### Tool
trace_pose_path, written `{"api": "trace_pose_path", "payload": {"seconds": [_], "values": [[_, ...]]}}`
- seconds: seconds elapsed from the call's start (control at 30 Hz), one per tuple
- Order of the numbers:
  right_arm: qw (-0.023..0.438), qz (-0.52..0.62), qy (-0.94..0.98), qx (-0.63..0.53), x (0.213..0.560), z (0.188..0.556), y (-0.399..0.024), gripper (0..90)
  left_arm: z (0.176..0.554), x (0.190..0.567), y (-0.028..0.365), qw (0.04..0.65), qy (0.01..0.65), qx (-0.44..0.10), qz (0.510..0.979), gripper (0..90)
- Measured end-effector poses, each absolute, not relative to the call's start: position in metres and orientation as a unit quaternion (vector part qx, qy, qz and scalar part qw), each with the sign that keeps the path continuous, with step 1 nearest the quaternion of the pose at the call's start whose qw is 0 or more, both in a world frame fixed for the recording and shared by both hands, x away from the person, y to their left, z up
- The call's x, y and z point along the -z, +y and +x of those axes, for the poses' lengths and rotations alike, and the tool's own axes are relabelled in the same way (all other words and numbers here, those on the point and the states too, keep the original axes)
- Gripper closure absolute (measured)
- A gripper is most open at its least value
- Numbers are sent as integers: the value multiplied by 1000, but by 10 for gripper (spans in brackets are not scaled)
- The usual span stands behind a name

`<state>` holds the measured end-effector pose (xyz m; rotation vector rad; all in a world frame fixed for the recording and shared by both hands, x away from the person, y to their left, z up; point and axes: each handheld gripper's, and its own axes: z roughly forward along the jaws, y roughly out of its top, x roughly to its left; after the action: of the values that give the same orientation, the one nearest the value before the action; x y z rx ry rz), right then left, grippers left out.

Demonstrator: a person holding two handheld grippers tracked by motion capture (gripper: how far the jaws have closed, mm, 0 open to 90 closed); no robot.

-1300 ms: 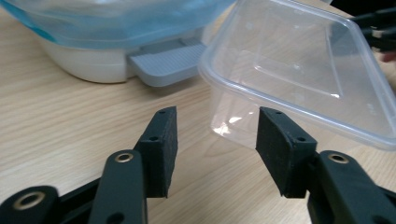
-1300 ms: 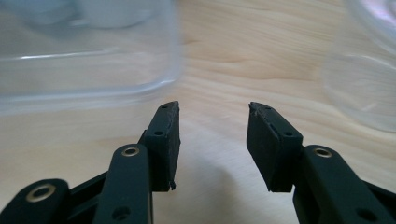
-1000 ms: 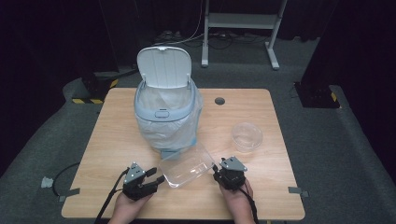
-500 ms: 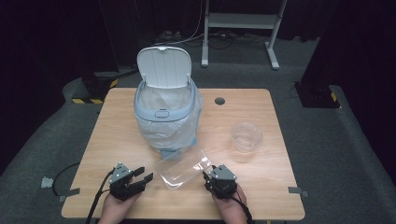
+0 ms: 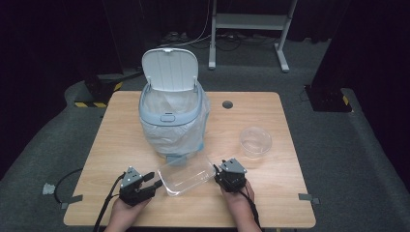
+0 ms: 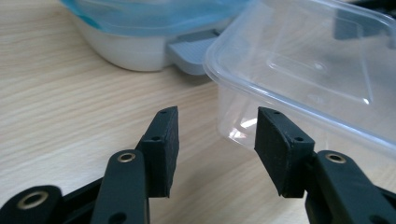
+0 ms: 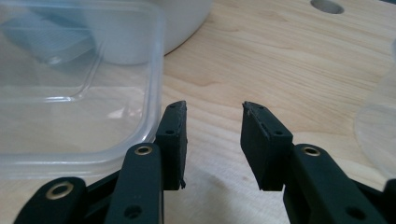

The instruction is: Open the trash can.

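Note:
A clear rectangular plastic container (image 5: pixel 186 173) lies on the wooden table (image 5: pixel 121 140) near its front edge, between my two grippers. My left gripper (image 5: pixel 152 183) is at the container's left end, open, jaws empty. In the left gripper view that gripper (image 6: pixel 217 119) is open, its right jaw close by the container's corner (image 6: pixel 303 70). My right gripper (image 5: pixel 225 170) stands at the container's right end, open too. In the right gripper view that gripper (image 7: pixel 215 112) has bare table between its jaws and the container (image 7: pixel 70 93) just left of the left jaw.
A pale blue pedal bin (image 5: pixel 169 121) with a plastic liner and raised lid stands behind the container, its base and pedal (image 6: pixel 187 51) close. A clear round bowl (image 5: pixel 255 141) sits to the right, its edge (image 7: pixel 378 135) beside my right gripper. A cable hole (image 5: pixel 227 104) lies farther back.
Both grippers slid a little left and back toward the near edge; the left one then edged right again toward the container. The container has barely shifted.

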<state>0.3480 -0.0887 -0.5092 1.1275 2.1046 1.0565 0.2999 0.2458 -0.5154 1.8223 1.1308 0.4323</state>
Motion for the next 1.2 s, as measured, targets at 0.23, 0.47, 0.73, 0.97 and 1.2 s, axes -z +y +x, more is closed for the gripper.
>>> {"api": "trace_pose_path", "payload": {"seconds": [0.23, 0.47, 0.73, 0.97, 1.2], "values": [[266, 387, 795, -385, 506, 321, -81, 573, 315, 514, 251, 462, 462, -171, 738, 483], [283, 408, 772, -397, 491, 312, -95, 563, 309, 506, 270, 476, 480, -182, 714, 522], [242, 409, 759, -446, 476, 308, -77, 489, 303, 491, 250, 512, 450, -159, 714, 422], [206, 425, 761, -445, 481, 313, -65, 435, 305, 501, 232, 507, 455, -131, 720, 352], [155, 458, 755, -443, 489, 320, -73, 377, 309, 505, 233, 512, 450, -95, 725, 332]]}}
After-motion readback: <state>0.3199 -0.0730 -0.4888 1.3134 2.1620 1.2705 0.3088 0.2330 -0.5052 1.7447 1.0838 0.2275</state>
